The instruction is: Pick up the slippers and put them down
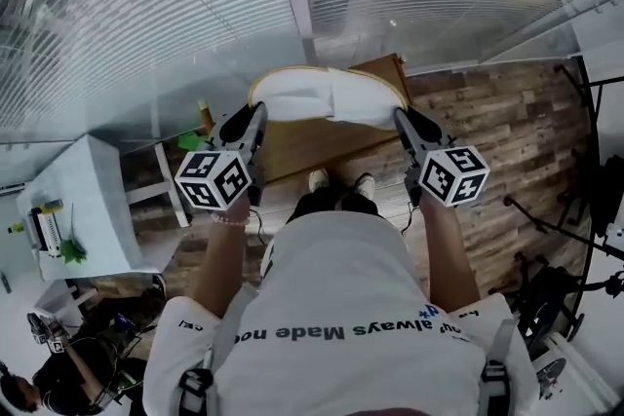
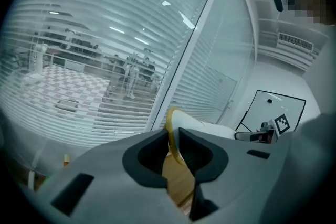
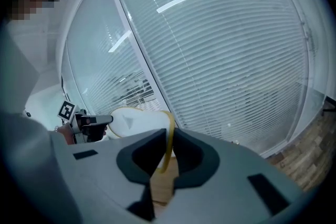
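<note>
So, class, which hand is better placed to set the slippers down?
Neither alone: left tongs and right tongs each pinch an end of the slippers, level above the wooden top; lower both together.

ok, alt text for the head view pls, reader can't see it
Seen from above, a person holds white, yellow-edged slippers in the air, the left gripper clamped on one end and the right gripper on the other. Below them is a wooden surface beside a blind-covered glass wall.
</note>
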{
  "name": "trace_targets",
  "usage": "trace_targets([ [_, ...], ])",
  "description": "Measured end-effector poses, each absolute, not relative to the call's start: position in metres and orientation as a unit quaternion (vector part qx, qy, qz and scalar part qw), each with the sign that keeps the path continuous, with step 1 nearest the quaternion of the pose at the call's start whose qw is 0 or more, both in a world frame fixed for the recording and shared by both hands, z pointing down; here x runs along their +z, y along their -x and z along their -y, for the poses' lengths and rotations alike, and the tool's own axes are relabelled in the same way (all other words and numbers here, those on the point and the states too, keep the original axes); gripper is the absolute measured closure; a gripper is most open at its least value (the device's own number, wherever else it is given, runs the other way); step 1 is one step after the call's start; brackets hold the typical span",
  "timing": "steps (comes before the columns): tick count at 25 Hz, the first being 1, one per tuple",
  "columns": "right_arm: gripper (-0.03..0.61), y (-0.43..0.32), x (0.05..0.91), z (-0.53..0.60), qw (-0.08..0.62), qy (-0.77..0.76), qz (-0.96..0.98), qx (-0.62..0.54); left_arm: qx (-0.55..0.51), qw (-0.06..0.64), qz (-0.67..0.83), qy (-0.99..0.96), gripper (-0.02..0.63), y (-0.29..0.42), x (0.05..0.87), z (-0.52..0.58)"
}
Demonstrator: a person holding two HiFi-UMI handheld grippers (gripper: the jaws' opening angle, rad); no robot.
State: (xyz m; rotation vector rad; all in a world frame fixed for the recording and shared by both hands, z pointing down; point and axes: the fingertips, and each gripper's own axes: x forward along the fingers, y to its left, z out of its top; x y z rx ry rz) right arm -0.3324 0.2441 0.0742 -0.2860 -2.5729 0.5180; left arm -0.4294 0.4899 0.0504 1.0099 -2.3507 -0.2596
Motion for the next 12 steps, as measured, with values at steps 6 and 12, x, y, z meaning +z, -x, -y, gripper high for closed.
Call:
trace_targets([
  [6, 0.534, 0.33, 0.065, -0.243, 0.238, 0.102, 0.949, 0.182, -0.092, 0.269, 0.878, -0.386, 0.546, 0.429, 0.039, -0.487],
  [12, 0.534, 0.321, 0.063, -0.244, 0.232, 0.075, 0.952, 0.184, -0.092, 0.269, 0.867, -0.41, 0.548, 0.428, 0.038, -0.484],
])
